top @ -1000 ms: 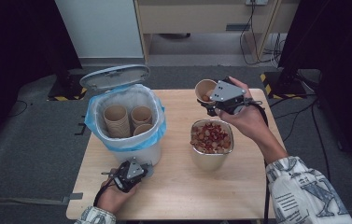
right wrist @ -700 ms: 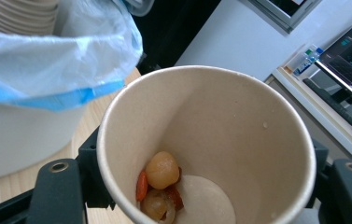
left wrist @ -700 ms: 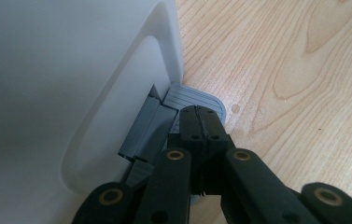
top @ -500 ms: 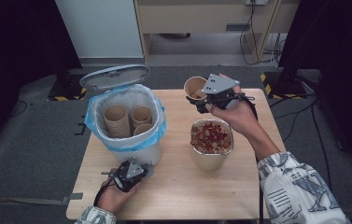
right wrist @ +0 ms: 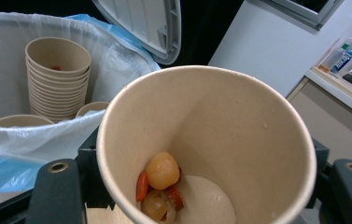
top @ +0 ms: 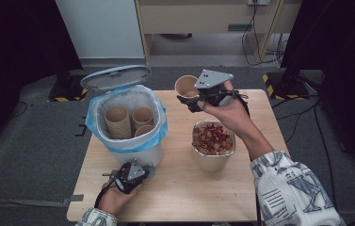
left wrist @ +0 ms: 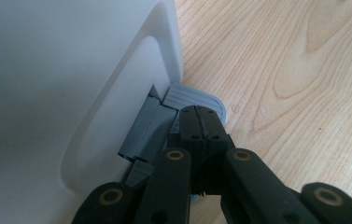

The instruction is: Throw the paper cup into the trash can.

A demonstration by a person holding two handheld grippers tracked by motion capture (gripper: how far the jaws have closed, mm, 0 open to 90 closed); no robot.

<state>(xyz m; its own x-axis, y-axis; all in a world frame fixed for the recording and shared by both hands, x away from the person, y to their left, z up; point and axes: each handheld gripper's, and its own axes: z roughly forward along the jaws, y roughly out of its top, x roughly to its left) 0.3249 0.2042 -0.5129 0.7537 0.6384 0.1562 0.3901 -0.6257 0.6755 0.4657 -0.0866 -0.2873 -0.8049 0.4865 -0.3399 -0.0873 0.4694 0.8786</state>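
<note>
Gripping a paper cup (top: 185,86) beyond the table edge (top: 241,91), the right tool (top: 190,100) hovers; left tool (top: 120,177) closed.

Metal bowl (top: 213,155) of red and tan dried fruit on wooden table (top: 175,197); grey carpet (top: 34,155); cabinet (top: 213,19) behind.

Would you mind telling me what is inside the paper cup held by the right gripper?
The paper cup holds a few reddish and pale yellow food pieces at its bottom; its near wall hides part of the bottom.
</note>
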